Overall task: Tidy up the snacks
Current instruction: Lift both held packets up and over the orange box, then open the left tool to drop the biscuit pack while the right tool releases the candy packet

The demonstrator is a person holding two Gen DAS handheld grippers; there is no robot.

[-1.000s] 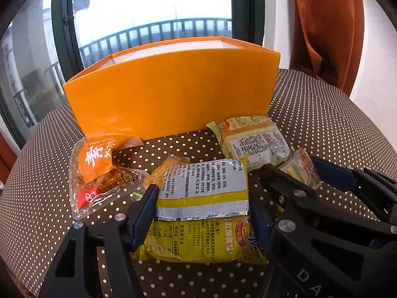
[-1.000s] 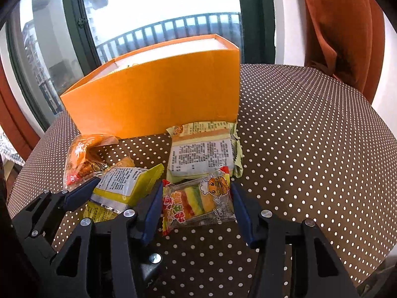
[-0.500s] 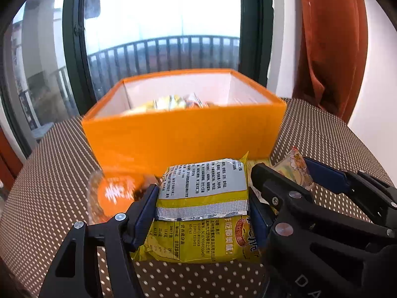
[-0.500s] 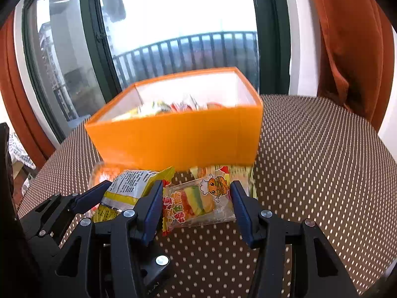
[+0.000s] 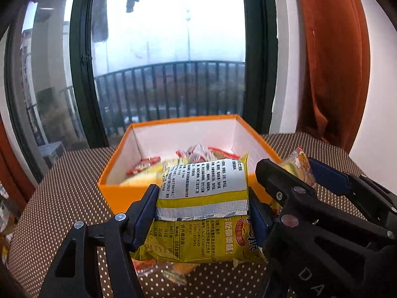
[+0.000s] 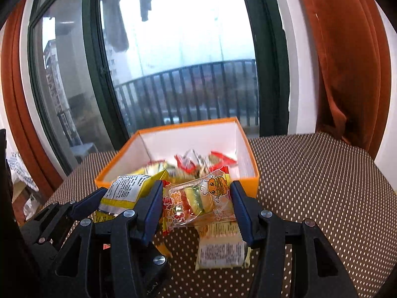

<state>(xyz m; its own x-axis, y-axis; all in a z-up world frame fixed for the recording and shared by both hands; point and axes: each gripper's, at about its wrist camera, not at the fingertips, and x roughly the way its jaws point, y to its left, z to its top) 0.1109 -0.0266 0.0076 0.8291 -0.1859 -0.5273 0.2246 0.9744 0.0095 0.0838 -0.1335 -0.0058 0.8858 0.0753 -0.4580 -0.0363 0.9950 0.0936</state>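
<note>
In the left wrist view, the left gripper (image 5: 202,211) is seen low in the frame with its jaws clamped across the width of a yellow snack packet (image 5: 202,206), so that the packet's long axis runs up the picture, away from the camera. The packet is held clear of the dotted surface (image 5: 62,193), and its far end overlaps the near wall of the orange box (image 5: 116,196) at the middle of the frame. The box is open at the top, with blurred wrappers (image 5: 196,152) already lying inside. The second gripper is seen at the lower right of this view, just beside the first.

In the right wrist view, the right gripper (image 6: 196,206) is seen at lower centre, its jaws closed on a clear gummy-burger packet (image 6: 198,202), whose long axis lies across the frame from pad to pad. The orange box (image 6: 248,181) stands directly ahead and just above the packet in the picture, with its near wall right behind it. A pale packet (image 6: 220,250) lies on the surface below the jaws, not yet gathered.

Both held packets are judged to lie just short of the near wall, at about equal nearness; the coming move is judged to turn on each packet being carried forward over that rim before release.
</note>
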